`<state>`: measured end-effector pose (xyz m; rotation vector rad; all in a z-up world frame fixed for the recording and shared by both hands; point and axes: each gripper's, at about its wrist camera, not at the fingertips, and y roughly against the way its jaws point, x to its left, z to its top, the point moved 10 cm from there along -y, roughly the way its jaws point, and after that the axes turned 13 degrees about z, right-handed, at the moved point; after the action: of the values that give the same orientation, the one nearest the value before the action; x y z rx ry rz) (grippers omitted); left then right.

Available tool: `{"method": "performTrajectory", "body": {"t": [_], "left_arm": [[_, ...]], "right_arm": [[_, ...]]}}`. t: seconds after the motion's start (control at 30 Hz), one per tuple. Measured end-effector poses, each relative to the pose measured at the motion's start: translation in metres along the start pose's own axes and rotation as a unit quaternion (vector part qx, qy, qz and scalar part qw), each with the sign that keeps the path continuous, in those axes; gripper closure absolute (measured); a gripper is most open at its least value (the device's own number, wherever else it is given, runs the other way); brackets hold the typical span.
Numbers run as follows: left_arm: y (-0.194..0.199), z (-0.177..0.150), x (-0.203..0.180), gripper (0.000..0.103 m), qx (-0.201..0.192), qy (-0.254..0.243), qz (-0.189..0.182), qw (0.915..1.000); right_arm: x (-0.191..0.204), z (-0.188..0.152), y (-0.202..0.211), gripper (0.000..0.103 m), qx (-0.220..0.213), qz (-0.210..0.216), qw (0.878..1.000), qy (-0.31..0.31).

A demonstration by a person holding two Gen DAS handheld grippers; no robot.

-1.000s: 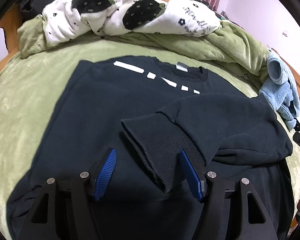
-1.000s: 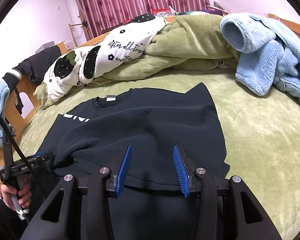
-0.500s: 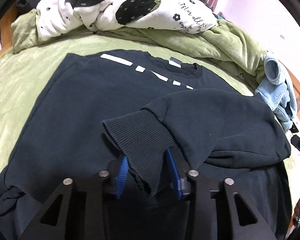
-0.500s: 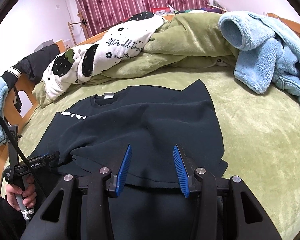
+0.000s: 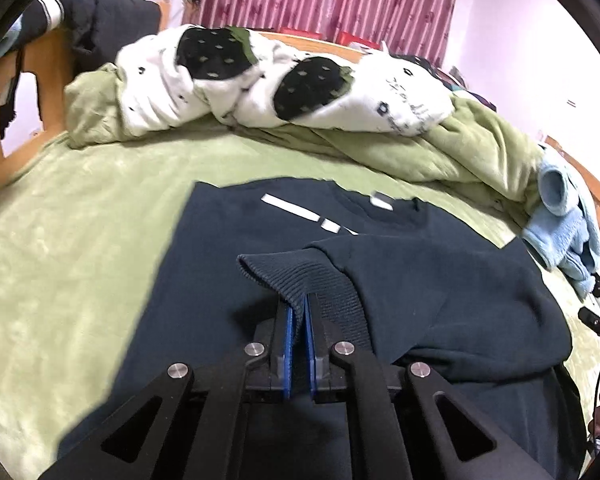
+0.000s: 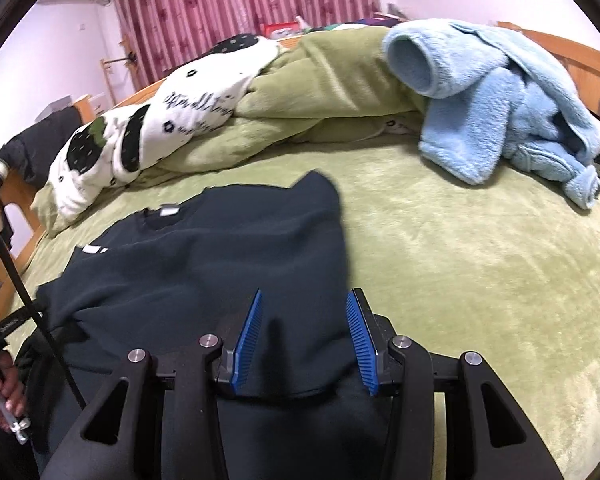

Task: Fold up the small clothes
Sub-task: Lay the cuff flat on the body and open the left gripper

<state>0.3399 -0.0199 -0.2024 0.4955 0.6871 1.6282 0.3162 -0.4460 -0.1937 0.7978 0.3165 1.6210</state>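
A dark navy sweatshirt (image 5: 204, 280) with white chest marks lies flat on the green bed cover (image 5: 60, 240). One sleeve is folded across its front. My left gripper (image 5: 297, 308) is shut on that sleeve's ribbed cuff (image 5: 300, 276), which stands lifted off the body. In the right wrist view the same sweatshirt (image 6: 220, 264) fills the lower left. My right gripper (image 6: 304, 320) hovers open over its folded edge, with dark cloth below the blue pads and nothing pinched.
A white and black patterned garment (image 5: 260, 80) and a bunched green blanket (image 6: 320, 80) lie at the head of the bed. A light blue fleece garment (image 6: 500, 100) sits at the right. A hand (image 6: 0, 396) holds the other gripper's handle at the lower left. Wooden bed frame (image 5: 40, 72) borders the left.
My left gripper closed on the ribbed cuff and lifted it up off the sweatshirt. My right gripper stayed open and drifted slightly along the sweatshirt's edge.
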Motion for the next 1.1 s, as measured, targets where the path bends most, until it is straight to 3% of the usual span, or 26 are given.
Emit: {"method": "performTrajectory", "body": {"t": [0.33,0.57,0.77,0.97,1.1], "left_arm": [[-0.007,0.001,0.039,0.097,0.007,0.017,0.016,0.9997],[-0.021,-0.015,0.039,0.093,0.051,0.019,0.012,0.9985],[-0.019,-0.021,0.04,0.091,0.059,0.015,0.023,0.9979],[-0.007,-0.028,0.042,0.077,0.053,0.001,0.036,0.9979],[0.006,-0.038,0.045,0.066,0.054,-0.015,0.047,0.9973]], "right_arm": [[-0.011,-0.026,-0.039,0.06,0.055,-0.037,0.998,0.013],[-0.025,-0.045,-0.056,0.06,0.097,-0.08,0.992,0.011],[-0.02,-0.035,-0.045,0.06,0.075,-0.073,0.994,0.01],[0.001,-0.026,-0.03,0.06,0.054,-0.049,0.997,0.02],[0.021,-0.025,-0.018,0.05,0.044,-0.027,0.998,0.02]]}}
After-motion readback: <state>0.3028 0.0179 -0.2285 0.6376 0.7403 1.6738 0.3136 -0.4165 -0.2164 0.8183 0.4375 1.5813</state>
